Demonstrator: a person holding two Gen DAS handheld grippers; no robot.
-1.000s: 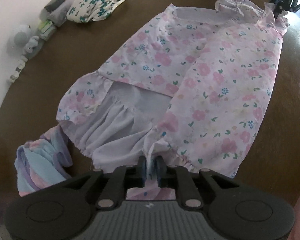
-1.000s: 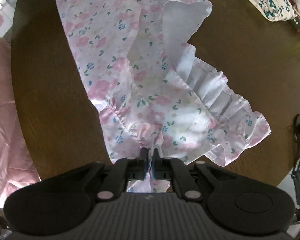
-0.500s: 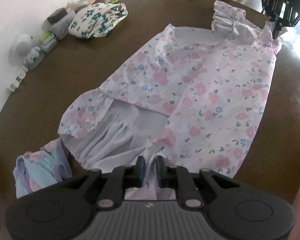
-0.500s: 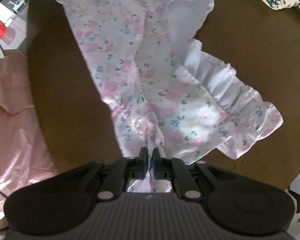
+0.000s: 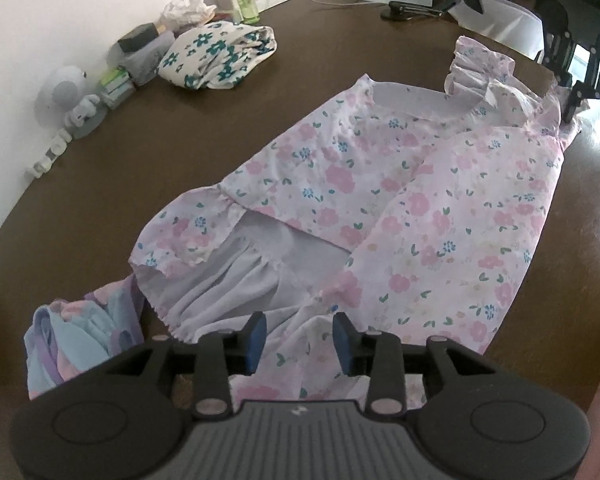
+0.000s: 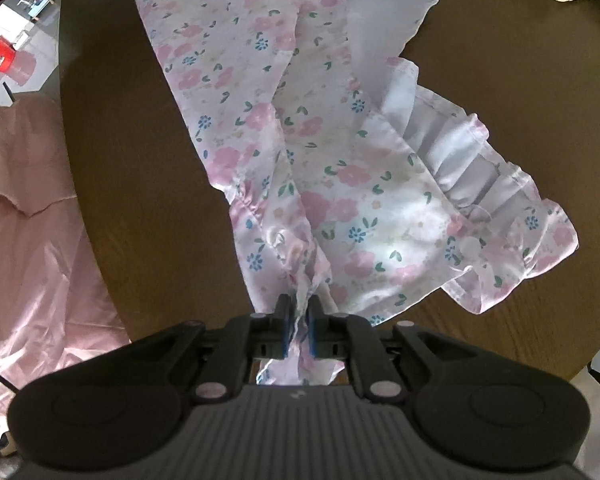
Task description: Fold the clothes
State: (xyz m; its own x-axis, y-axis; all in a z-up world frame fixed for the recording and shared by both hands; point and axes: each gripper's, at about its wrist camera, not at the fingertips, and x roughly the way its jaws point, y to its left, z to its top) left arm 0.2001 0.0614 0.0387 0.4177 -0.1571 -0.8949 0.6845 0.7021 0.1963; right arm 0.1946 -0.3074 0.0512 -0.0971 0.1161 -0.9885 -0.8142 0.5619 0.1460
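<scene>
At the bottom centre of the left wrist view the left gripper [image 5: 299,338] has its jaws opening, hem fabric of the floral dress [image 5: 380,200] lying loose between them and no longer pinched. The right gripper [image 6: 298,326], low in its own view, is clenched on a gathered edge of the same dress, which lies spread across the brown worktop [image 5: 140,152] with one side folded over the middle. The risk as I judge it — with only one end held, any pull from the right hand could drag the folded panel askew or open it again. Toward the upper left, a folded green-flowered garment [image 5: 220,58] sits well apart.
</scene>
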